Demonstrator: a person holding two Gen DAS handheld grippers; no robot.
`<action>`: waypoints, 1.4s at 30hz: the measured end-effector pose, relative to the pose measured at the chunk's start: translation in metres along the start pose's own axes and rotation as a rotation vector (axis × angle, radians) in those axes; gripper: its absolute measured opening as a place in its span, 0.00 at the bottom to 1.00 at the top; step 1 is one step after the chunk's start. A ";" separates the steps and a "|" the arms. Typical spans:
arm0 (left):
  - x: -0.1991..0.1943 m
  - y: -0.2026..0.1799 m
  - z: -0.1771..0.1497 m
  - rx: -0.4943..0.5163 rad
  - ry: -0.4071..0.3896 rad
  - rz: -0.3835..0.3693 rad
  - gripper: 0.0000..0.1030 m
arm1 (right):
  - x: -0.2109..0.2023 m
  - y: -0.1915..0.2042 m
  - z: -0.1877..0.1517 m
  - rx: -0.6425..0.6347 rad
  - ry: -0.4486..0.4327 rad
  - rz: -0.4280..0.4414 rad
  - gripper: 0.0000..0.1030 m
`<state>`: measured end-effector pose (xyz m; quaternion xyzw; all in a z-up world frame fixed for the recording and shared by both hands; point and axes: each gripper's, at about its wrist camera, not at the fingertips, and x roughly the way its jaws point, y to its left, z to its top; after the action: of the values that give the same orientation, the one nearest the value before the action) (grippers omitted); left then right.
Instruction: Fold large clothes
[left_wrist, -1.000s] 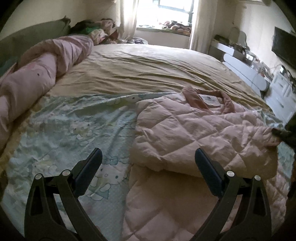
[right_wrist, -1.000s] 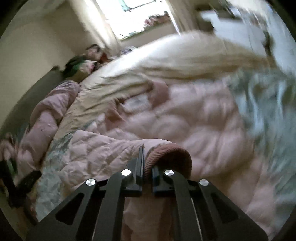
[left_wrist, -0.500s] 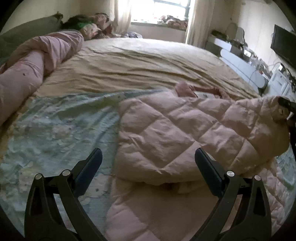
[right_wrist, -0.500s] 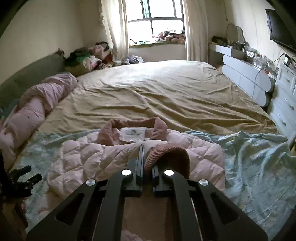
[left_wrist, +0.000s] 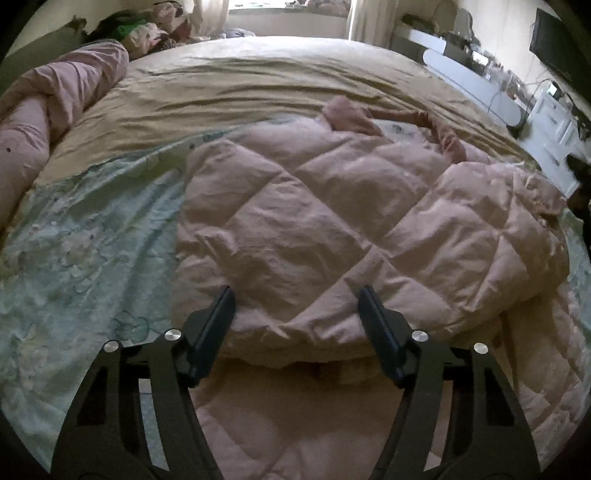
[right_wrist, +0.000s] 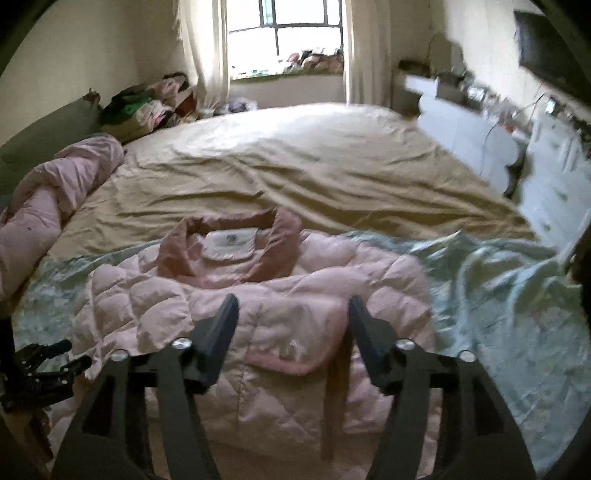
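Quilted pink jacket (right_wrist: 258, 332), soft, puffy and likely light, is spread on the bed (right_wrist: 295, 166), collar at 12 o'clock. Right gripper (right_wrist: 290, 321) fingers, just opening, hold nothing; left gripper (left_wrist: 295, 314) fingers, narrowing, stand astride the folded edge, best pinched there.

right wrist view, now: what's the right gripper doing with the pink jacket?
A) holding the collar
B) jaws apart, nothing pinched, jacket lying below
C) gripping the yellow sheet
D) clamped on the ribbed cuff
B: the right gripper has just been opening; its jaws stand apart with nothing pinched between them, and the pink quilted jacket lies folded on the bed below, its collar untouched further back.
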<state>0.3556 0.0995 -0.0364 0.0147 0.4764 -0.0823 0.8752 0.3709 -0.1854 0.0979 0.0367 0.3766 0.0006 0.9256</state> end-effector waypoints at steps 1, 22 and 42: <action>0.004 -0.001 -0.001 0.006 0.006 0.006 0.59 | -0.004 0.000 0.000 -0.001 -0.015 -0.015 0.63; 0.019 0.000 -0.009 0.023 0.010 0.002 0.60 | 0.070 0.116 -0.034 -0.289 0.243 0.134 0.74; 0.023 0.002 -0.012 0.022 -0.003 -0.004 0.60 | 0.077 0.100 -0.067 -0.234 0.228 0.131 0.80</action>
<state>0.3586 0.1000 -0.0625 0.0231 0.4742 -0.0890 0.8756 0.3816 -0.0793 0.0033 -0.0469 0.4734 0.1089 0.8728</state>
